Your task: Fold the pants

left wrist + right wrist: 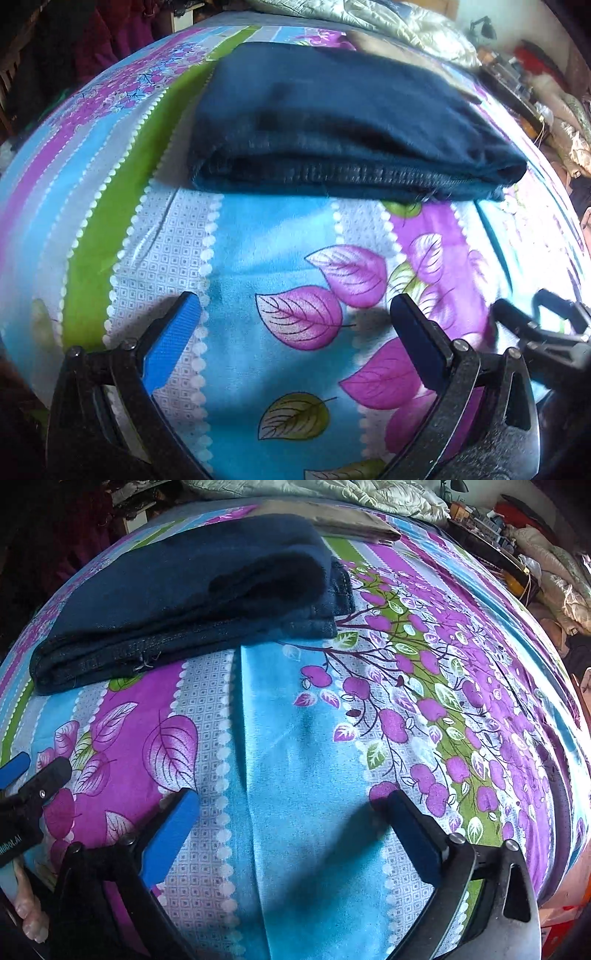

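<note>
Lying folded on the floral purple-and-blue bedsheet, the dark navy fabric pants sit ahead of the released, empty left tongs. From the right wrist, the pants lie ahead-left of the released, empty right tongs.

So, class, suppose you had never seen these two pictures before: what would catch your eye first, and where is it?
First, the dark blue pants, folded into a thick bundle, lying on the far part of the bedsheet, whose loud stripes and purple leaves fill both views. Next, the open left gripper and open right gripper low in front, both empty and short of the bundle. A pale quilt is heaped behind it.
</note>
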A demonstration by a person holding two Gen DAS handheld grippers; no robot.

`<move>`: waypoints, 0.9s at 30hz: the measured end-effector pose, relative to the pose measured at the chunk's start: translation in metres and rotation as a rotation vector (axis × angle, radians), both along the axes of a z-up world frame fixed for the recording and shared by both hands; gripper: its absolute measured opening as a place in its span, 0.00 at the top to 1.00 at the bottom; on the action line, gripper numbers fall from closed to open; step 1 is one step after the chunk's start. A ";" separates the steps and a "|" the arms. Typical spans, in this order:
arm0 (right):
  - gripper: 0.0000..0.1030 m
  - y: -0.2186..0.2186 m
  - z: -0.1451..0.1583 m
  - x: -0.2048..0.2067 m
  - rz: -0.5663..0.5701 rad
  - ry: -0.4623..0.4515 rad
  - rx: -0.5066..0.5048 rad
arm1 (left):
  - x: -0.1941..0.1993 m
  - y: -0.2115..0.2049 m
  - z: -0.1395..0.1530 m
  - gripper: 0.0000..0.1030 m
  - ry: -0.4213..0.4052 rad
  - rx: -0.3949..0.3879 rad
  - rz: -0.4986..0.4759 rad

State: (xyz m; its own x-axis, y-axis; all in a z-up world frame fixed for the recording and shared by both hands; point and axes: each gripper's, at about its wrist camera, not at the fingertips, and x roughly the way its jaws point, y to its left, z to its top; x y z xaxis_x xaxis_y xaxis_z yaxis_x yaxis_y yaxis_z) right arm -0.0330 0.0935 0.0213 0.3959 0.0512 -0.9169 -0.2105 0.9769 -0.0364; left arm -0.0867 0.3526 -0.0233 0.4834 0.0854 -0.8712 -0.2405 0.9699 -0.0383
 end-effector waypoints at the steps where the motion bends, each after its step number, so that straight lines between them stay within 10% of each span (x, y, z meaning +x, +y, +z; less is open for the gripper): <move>1: 0.00 -0.001 -0.001 0.001 -0.004 0.003 0.009 | -0.005 -0.007 -0.002 0.00 -0.013 0.038 -0.015; 27: 0.00 -0.002 -0.006 -0.010 0.031 -0.158 0.066 | -0.002 -0.012 -0.011 0.00 -0.078 0.115 -0.025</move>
State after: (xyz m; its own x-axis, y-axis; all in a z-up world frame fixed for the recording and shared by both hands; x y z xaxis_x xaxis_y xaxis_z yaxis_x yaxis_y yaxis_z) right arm -0.0425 0.0914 0.0157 0.5323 0.1241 -0.8374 -0.2375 0.9714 -0.0071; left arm -0.0892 0.3401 -0.0345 0.5523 0.1699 -0.8161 -0.2171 0.9745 0.0560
